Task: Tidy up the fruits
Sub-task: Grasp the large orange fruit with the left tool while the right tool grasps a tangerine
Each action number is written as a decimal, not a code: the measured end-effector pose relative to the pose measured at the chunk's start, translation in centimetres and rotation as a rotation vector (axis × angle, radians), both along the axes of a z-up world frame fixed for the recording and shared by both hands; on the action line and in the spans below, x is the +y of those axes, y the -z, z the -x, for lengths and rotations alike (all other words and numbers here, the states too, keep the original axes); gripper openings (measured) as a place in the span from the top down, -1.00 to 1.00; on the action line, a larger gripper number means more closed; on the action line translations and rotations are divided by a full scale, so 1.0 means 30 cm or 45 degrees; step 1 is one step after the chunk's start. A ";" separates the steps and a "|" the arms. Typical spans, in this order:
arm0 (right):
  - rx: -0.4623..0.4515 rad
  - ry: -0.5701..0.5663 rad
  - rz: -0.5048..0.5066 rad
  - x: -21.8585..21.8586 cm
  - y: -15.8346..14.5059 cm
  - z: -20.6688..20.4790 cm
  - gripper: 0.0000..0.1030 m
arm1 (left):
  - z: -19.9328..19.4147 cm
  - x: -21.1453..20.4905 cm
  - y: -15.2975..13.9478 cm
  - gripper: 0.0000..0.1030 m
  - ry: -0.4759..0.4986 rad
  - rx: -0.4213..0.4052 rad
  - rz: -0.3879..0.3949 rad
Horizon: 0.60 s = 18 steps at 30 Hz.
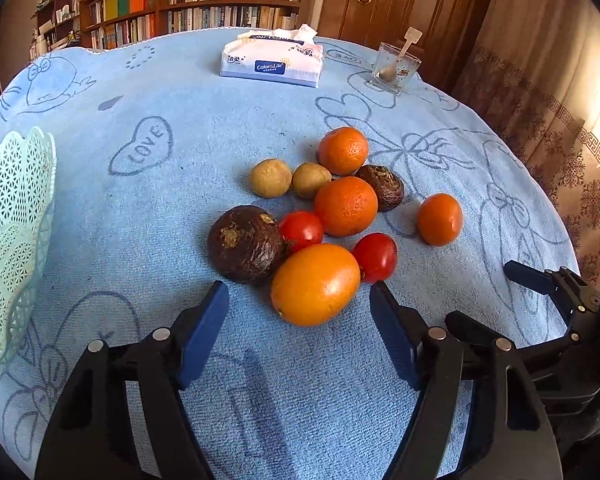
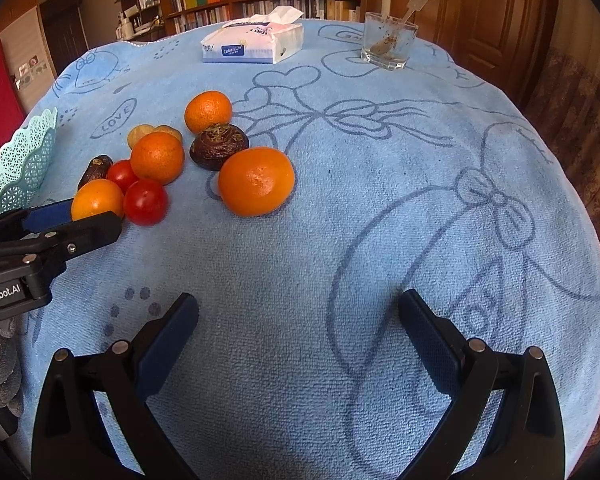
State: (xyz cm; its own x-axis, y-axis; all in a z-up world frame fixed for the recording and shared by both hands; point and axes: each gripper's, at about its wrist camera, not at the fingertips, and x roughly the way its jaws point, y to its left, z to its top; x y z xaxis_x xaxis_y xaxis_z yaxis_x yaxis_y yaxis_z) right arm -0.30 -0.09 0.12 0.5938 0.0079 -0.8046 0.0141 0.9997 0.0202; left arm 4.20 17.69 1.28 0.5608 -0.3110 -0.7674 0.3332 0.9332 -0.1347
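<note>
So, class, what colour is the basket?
Pale mint green lattice basket, clearest in the left wrist view.

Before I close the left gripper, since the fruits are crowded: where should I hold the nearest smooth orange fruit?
Grip the smooth orange fruit across its narrower middle, coming from its near side. The left gripper is open, but a dark fruit and tomato sit close beside it.

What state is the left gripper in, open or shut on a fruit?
Open. The left gripper has its blue pads spread wide either side of the smooth orange fruit, with gaps showing on both sides; nothing is clamped.
</note>
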 end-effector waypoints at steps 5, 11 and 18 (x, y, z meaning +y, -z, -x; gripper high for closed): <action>0.003 0.002 0.016 0.007 0.000 0.000 -0.91 | -0.009 0.001 -0.001 -0.16 -0.022 -0.013 0.013; 0.014 0.004 0.010 0.005 0.000 -0.009 -0.91 | 0.013 -0.002 -0.002 0.15 0.022 -0.017 0.033; 0.024 0.001 -0.005 -0.004 -0.003 -0.020 -0.91 | 0.052 0.042 -0.011 0.16 0.012 -0.020 0.052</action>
State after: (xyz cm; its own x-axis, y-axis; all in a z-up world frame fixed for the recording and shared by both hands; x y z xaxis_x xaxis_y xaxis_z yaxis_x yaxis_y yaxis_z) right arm 0.30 -0.20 0.21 0.5784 0.0106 -0.8157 0.0149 0.9996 0.0235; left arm 2.63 18.94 1.60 0.5694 -0.3472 -0.7451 0.3442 0.9238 -0.1674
